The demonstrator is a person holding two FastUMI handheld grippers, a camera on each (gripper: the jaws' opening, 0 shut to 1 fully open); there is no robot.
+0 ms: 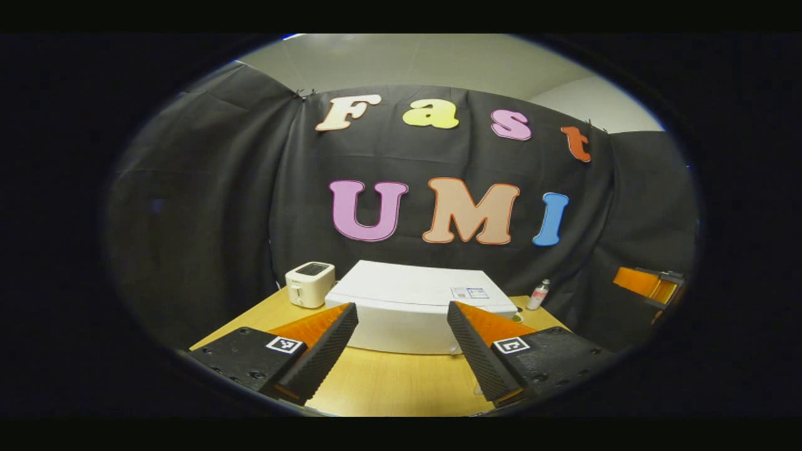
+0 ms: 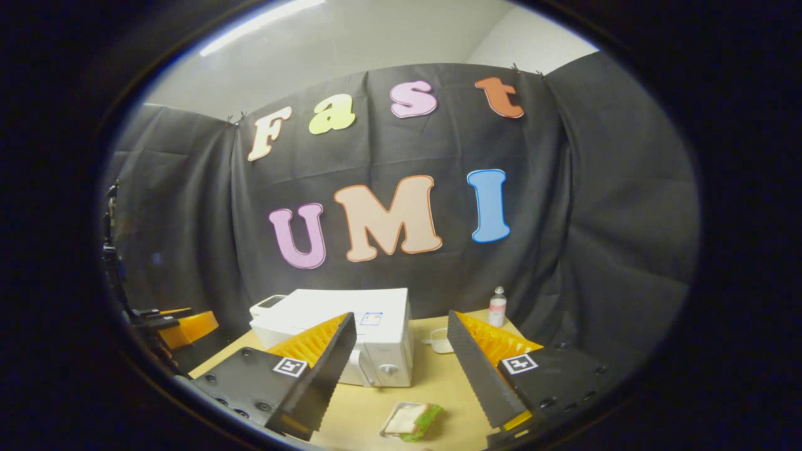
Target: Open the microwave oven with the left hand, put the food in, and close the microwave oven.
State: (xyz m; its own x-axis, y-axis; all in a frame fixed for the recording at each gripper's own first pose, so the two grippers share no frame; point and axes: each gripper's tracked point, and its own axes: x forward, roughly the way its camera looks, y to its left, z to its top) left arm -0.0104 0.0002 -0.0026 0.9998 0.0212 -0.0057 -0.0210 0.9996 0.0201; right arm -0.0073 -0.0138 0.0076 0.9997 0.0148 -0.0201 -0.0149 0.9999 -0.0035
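left gripper [image 1: 401, 351] open, empty, facing microwave [image 1: 410, 307] far on table [image 1: 395, 382] | right gripper [image 2: 401, 363] open, empty | food [image 2: 413, 421] lay near, below it, before microwave | toaster [image 1: 309, 283] far left

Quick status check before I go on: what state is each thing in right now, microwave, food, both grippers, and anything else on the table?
Microwave oven: door closed, standing on the table.
Sandwich: in its tray on the table, in front of the microwave oven, not gripped.
Left gripper: fingers open, empty, pointed at the microwave oven.
Right gripper: fingers open, empty, above the sandwich.
Toaster: upright, beside the microwave oven.
Bottle: upright, cap on.
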